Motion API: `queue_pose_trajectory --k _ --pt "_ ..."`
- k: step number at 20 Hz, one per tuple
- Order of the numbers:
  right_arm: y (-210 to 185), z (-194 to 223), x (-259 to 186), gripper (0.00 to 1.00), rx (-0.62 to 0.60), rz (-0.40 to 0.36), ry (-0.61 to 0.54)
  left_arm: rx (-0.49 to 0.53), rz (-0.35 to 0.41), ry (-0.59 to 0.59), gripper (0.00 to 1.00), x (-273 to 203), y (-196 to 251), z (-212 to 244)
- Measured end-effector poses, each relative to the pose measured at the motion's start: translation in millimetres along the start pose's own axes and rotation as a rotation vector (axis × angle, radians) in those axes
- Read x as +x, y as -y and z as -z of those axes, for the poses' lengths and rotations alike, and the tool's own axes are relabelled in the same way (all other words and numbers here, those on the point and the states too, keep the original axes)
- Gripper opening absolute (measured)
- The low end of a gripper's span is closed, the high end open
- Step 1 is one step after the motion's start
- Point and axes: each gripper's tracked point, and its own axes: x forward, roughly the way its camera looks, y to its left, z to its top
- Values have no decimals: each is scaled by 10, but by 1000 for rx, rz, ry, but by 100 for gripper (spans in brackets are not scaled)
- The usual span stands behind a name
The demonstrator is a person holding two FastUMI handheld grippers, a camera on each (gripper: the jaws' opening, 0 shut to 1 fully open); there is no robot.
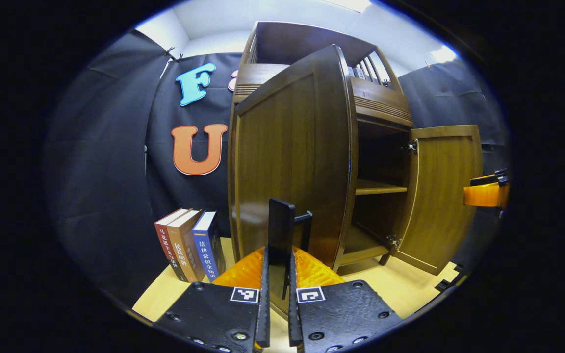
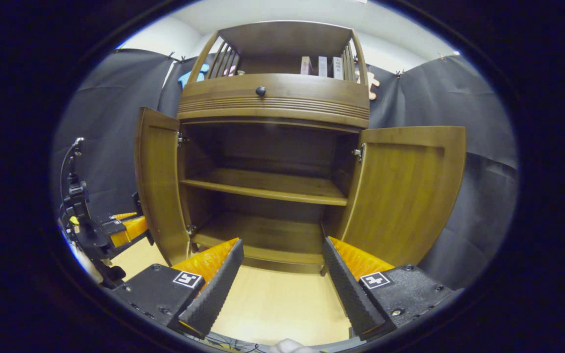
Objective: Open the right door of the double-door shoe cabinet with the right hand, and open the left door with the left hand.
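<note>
Three upright books (image 1: 190,245) beside left door (image 1: 287,152).

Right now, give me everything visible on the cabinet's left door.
The brown wooden left door has a raised frame around a flat panel. It stands swung well open, upright on hinges at the cabinet's left side. A dark handle near its free edge sits between the fingers of the left gripper, which are closed on it. The right gripper view shows the same door open beside the shelves.

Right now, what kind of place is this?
Probably a staged recording booth, not a home: black cloth walls hang behind a brown wooden double-door shoe cabinet, and three upright books stand on the pale wooden floor.
</note>
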Motion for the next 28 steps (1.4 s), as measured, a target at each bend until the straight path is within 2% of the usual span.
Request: queue_pose_trajectory --k 2,3,5,9,15,16,17,23,28 --pt "-44 -2 -1 100 -5 -14 1 4 -30 9 0 -43 -116 4" --pt "-63 -2 2 100 -8 -21 0 6 -55 12 4 -40 -201 14" --pt "-101 24 10 100 -14 -33 -6 -6 -72 15 0 -111 -335 -3" --pt "-163 67 43 100 -17 -57 -20 -32 -58 26 0 -155 -504 -13" --pt "-247 59 39 100 -25 -83 -24 -2 -34 27 0 -170 -694 -4" --pt "-263 61 37 100 -27 -87 -24 3 -27 29 10 -172 -718 1" --pt "-265 65 31 100 -29 -89 -26 7 -17 30 0 -178 -742 -10" --pt "-275 80 41 100 -36 -95 -33 27 -4 26 0 -161 -1079 -13" --pt "-281 123 71 100 -39 -97 -49 38 61 22 0 -131 -1209 -6"
